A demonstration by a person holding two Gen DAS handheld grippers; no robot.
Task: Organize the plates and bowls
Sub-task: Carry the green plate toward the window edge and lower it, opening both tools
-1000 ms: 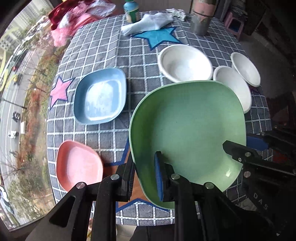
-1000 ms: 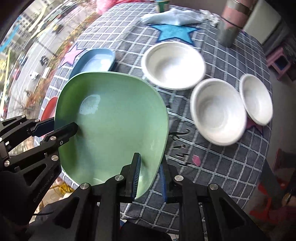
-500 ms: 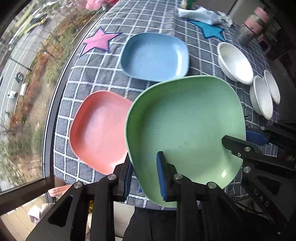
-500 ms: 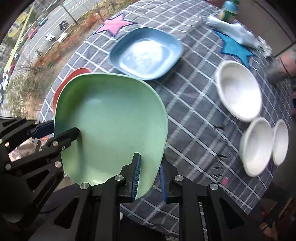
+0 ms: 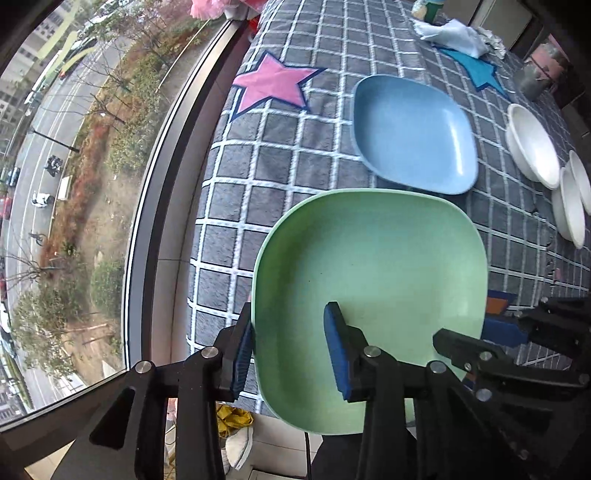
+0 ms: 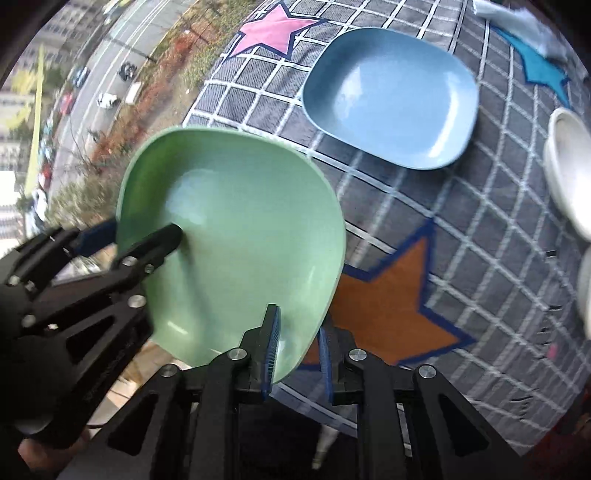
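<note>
the round table under a grey cloth with white grid lines fills most of both views, and it stands just beside a big window with a street below. on the cloth are sewn stars: a pink fabric star at 11 o'clock in the left wrist view, an orange star with blue border at 4 o'clock in the right wrist view, and a teal blue star at 1 o'clock there.

the pale green square plate with rounded corners is held in the air over the near edge of the table, at 5 o'clock in the left wrist view. the left gripper is clamped on its near left rim, one blue pad under and one pad on the inner face. the right gripper is closed on the near right rim of the same plate (both grippers hold it together).

the light blue square plate lies flat on the cloth at 1 o'clock, apart from the green one. at 3 o'clock is the largest white round bowl, and near it two smaller white bowls that overlap at the picture edge.

a crumpled white cloth lies at the far side, at 1 o'clock.
</note>
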